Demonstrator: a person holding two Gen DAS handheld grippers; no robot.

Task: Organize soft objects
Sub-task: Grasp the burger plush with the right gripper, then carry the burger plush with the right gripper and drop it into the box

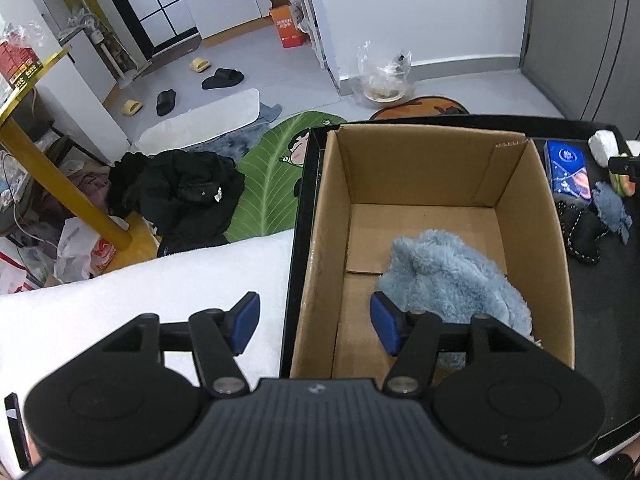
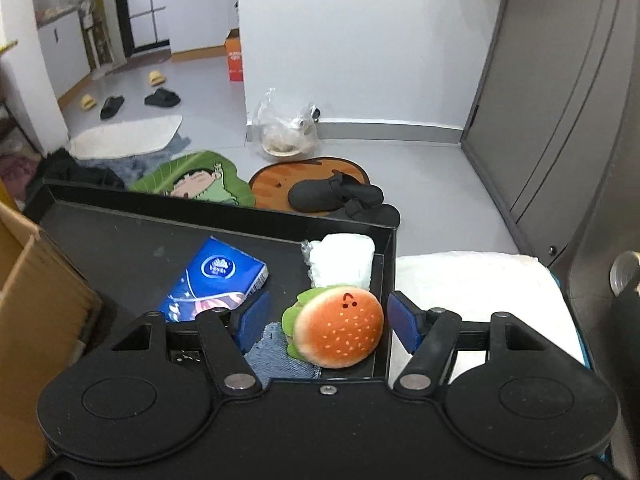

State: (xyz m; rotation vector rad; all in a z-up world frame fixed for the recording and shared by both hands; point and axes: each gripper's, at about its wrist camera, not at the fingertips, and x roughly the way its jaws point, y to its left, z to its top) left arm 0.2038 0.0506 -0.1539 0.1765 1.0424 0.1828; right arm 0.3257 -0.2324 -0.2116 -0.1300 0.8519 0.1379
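Slippers (image 2: pixel 162 98) and an orange carton (image 2: pixel 234 58) lie on the grey floor (image 2: pixel 420 184) beyond a leaf-shaped mat (image 1: pixel 276 184).

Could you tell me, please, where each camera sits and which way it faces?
Left wrist: on the left tool, angled down at the cardboard box holding a blue fluffy cloth; both open fingers show.
Right wrist: on the right tool, angled down at a burger plush in the black tray; both open fingers show.
Shared: tray, box, tissue pack, green leaf mat.
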